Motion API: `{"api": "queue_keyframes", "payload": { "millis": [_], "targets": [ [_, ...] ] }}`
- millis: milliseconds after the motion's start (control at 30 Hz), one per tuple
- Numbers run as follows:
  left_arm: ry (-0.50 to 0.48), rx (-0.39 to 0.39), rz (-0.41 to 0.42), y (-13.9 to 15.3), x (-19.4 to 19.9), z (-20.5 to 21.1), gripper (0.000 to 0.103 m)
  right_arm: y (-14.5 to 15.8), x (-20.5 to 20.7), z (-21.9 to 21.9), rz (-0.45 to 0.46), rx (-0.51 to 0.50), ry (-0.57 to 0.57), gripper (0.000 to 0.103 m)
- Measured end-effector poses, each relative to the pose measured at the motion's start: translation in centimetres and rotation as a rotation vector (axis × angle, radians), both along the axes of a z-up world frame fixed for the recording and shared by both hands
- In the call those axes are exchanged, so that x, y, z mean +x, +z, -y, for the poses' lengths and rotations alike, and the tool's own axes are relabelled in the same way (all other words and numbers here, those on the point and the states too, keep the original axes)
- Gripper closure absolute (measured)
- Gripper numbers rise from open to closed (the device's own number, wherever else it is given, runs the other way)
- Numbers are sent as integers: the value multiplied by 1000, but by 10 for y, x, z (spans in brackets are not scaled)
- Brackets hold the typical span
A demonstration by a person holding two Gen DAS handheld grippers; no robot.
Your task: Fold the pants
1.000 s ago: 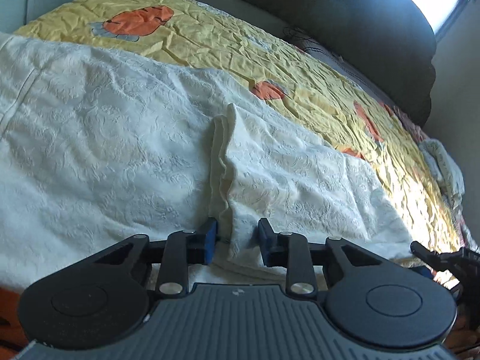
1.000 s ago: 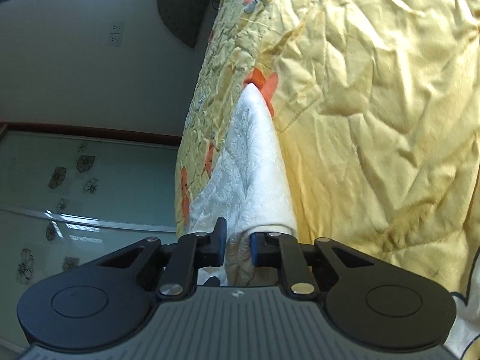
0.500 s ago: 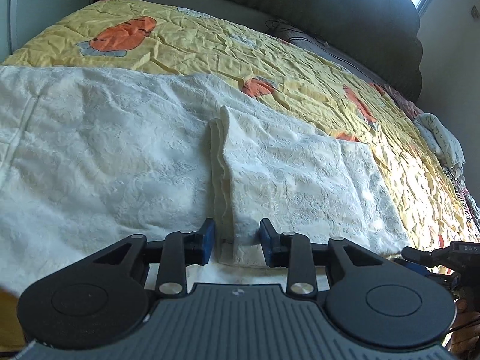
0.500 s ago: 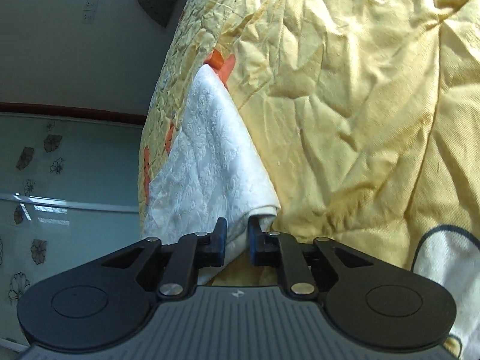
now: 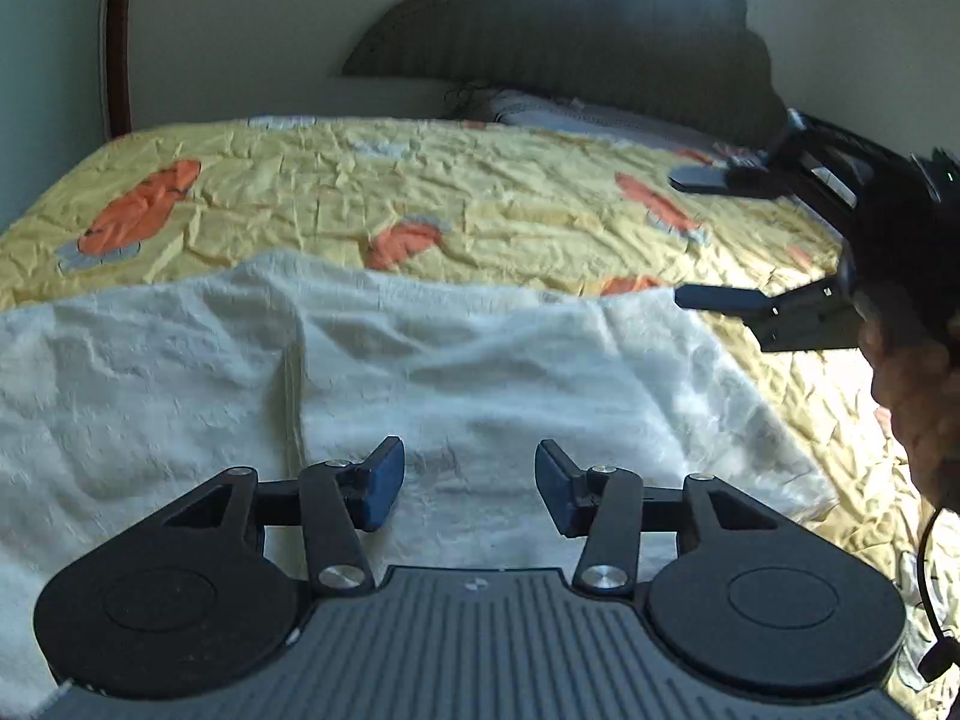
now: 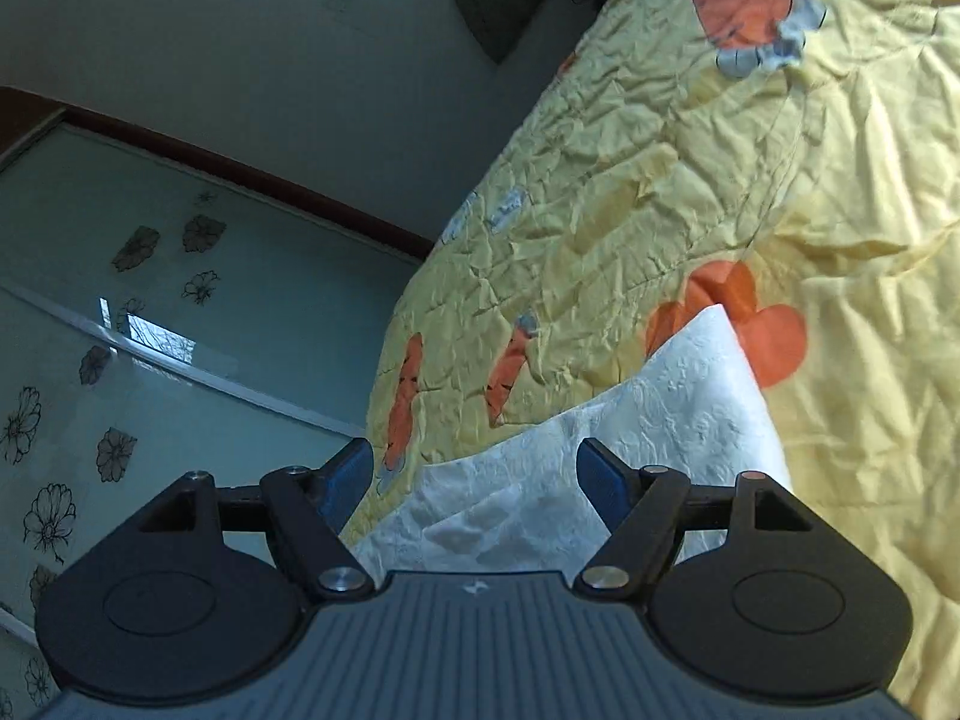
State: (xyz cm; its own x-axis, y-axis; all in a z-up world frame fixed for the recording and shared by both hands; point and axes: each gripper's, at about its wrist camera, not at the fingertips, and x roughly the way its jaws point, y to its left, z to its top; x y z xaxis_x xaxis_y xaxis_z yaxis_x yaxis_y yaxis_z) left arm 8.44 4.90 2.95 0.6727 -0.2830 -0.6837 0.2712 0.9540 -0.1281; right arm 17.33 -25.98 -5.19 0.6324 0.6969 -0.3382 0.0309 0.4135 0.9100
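Note:
White textured pants (image 5: 420,372) lie folded on a yellow bedspread (image 5: 480,192), one layer lapped over another along a vertical fold edge. My left gripper (image 5: 469,474) hovers over their near edge; its jaws are opening and the pads touch no cloth. In the right wrist view the pants (image 6: 660,420) end in a corner on the bedspread (image 6: 780,180). My right gripper (image 6: 474,468) is pulled back from that end, its jaws opening wide with the cloth below them, not pinched. The right gripper (image 5: 708,240) also shows at the right of the left wrist view, fingers spread.
A dark padded headboard (image 5: 588,42) and a pillow (image 5: 570,111) stand at the far end of the bed. A person's hand (image 5: 918,396) holds the right gripper. A glass wardrobe door with flower prints (image 6: 120,360) is left of the bed.
Both grippers let go of the pants and their jaws spread. The left one drew back and levelled out; the right one pulled away from the pants' end, which now rests on the bedspread.

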Motion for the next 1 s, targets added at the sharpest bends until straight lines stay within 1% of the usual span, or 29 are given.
{"api": "queue_keyframes", "payload": {
  "millis": [33, 67, 133, 167, 200, 233, 267, 300, 333, 367, 433, 467, 500, 533, 567, 600, 633, 700, 733, 767, 800, 833, 867, 900, 933, 967, 1000],
  "targets": [
    [10, -6, -36, -10, 3, -3, 50, -10, 9, -6, -29, -45, -3, 29],
    [9, -26, -2, -14, 1, -8, 51, -18, 13, -8, -60, -81, -27, 30],
    [-12, -11, 17, -18, -4, -11, 53, -31, 12, -2, -34, -54, -60, 44],
    [-9, -8, 20, -18, -5, -11, 53, -36, 10, 1, -51, -43, -70, 52],
    [-6, -2, 26, -19, -6, -10, 53, -41, 8, 6, -72, -32, -82, 68],
    [-9, 11, 35, -20, -6, -8, 53, -44, 7, 11, -89, -19, -86, 78],
    [-12, 17, 41, -19, -6, -6, 53, -43, 2, 14, -101, -8, -95, 78],
    [-7, 6, 36, -18, -6, -8, 53, -36, -6, 16, -111, -29, -101, 78],
    [5, -15, 26, -15, -6, -11, 53, -25, -17, 15, -98, -67, -84, 75],
    [27, -30, 17, -11, -9, -15, 53, -17, -28, 12, -66, -84, -62, 75],
    [42, -35, 38, -1, -21, -20, 53, -5, -61, 7, 14, -50, 7, 71],
    [35, -43, 54, 5, -28, -22, 52, -3, -78, 3, 34, -38, 48, 69],
    [29, -54, 56, 6, -32, -24, 51, -3, -93, 0, 38, -51, 77, 59],
    [24, -68, 39, 5, -33, -26, 51, -7, -106, -5, 25, -94, 87, 50],
    [15, -80, 15, 1, -32, -27, 51, -12, -115, -7, 16, -144, 83, 50],
    [15, -86, 7, -4, -31, -28, 51, -20, -124, -7, 21, -175, 67, 52],
    [14, -100, 14, -9, -29, -29, 51, -26, -130, -2, 60, -150, 39, 55],
    [23, -142, 12, -16, -23, -34, 51, -28, -131, 2, 42, -129, 20, 57],
    [39, -171, 3, -15, -21, -38, 51, -22, -129, 0, 18, -151, 22, 57],
    [58, -202, -4, -12, -21, -43, 51, -9, -127, -7, 4, -221, 32, 56],
    [86, -230, 14, -7, -26, -50, 51, 5, -127, -16, 25, -296, 44, 52],
    [121, -247, 58, -1, -36, -59, 51, 21, -128, -29, 88, -368, 69, 52],
    [162, -260, 109, 5, -48, -70, 48, 39, -131, -46, 183, -428, 112, 52],
    [210, -280, 161, 10, -63, -83, 44, 52, -133, -63, 261, -464, 151, 52],
    [263, -300, 196, 15, -76, -97, 35, 64, -133, -89, 352, -503, 215, 52],
    [348, -328, 219, 18, -92, -119, 28, 72, -135, -113, 421, -538, 278, 52],
    [427, -352, 222, 20, -104, -138, 27, 78, -138, -139, 484, -576, 343, 52]
  ]
}}
